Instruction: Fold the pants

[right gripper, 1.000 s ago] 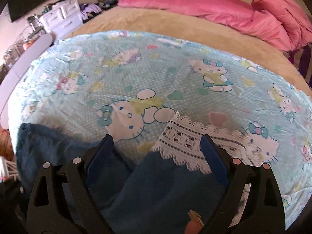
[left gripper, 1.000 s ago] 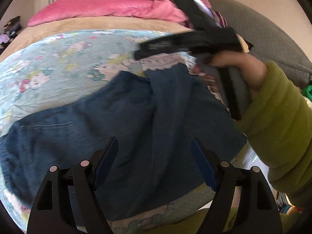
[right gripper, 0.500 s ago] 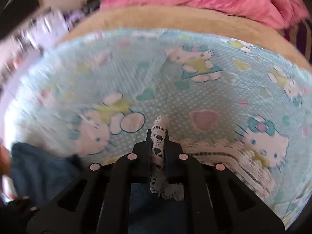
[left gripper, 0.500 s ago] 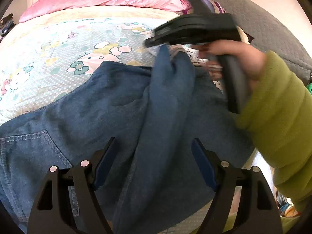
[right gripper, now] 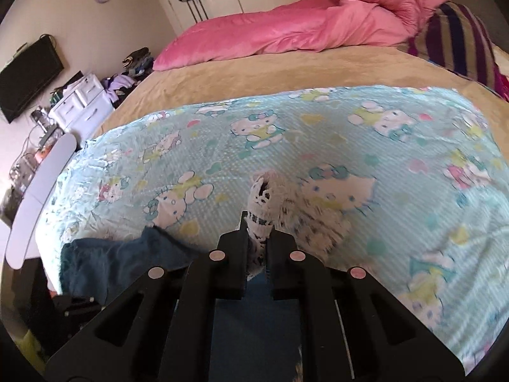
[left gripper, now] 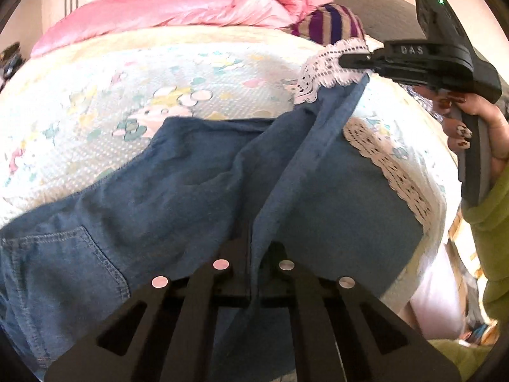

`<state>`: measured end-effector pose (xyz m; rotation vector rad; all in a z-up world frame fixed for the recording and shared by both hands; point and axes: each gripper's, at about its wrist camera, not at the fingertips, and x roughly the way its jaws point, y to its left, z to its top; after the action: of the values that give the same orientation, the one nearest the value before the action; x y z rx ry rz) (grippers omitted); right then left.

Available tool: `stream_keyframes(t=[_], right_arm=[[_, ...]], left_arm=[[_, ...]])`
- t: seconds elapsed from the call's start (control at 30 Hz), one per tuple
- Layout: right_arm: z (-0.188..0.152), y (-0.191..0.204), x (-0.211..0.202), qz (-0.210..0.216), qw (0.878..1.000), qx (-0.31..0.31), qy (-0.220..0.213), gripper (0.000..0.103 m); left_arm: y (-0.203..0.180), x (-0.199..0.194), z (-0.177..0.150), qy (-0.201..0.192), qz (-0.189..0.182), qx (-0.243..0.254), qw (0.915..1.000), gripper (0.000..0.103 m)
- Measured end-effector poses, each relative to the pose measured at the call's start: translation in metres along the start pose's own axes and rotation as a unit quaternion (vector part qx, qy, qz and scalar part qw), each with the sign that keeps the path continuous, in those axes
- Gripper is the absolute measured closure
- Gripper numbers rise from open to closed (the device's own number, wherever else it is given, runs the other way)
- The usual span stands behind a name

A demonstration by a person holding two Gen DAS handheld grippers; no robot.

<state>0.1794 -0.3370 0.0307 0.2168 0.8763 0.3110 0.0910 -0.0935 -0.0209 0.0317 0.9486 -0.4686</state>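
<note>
Left gripper (left gripper: 253, 264) pinches pants (left gripper: 197, 191) fold, having just closed; right gripper (right gripper: 257, 238) clamps lace hem (right gripper: 259, 203) (blurred), waistband cut off.

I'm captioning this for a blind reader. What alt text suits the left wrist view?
The left gripper pinches blue pants on a cartoon-print blanket; the right gripper lifts their lace hem.

Two close wrist fisheyes angled down over the bed (right gripper: 286, 73), both sharing the pants (left gripper: 197, 172).
</note>
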Motion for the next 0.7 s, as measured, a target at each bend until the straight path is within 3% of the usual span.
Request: stream_keyframes(t=[0.13,0.3,0.43,0.7], right_arm=[[-0.028,-0.017,-0.022,0.001,0.999,0.043,0.002,0.099],[-0.087,-0.038,-0.045,0.008,0.992,0.128,0.012,0.099],[-0.127,-0.044,-0.05,0.0,0.987,0.16,0.028,0.099],[-0.156,-0.059,-0.056,-0.006,0.977,0.208,0.043,0.092]], left_arm=[[-0.005,-0.017,-0.004,-0.015,0.006,0.04,0.9991,0.101],[-0.008,-0.02,-0.013,-0.004,0.012,0.075,0.9971,0.101],[-0.016,-0.019,-0.021,0.011,0.01,0.099,0.9949,0.101],[-0.027,-0.019,-0.031,0.026,0.026,0.135,0.9901,0.102]])
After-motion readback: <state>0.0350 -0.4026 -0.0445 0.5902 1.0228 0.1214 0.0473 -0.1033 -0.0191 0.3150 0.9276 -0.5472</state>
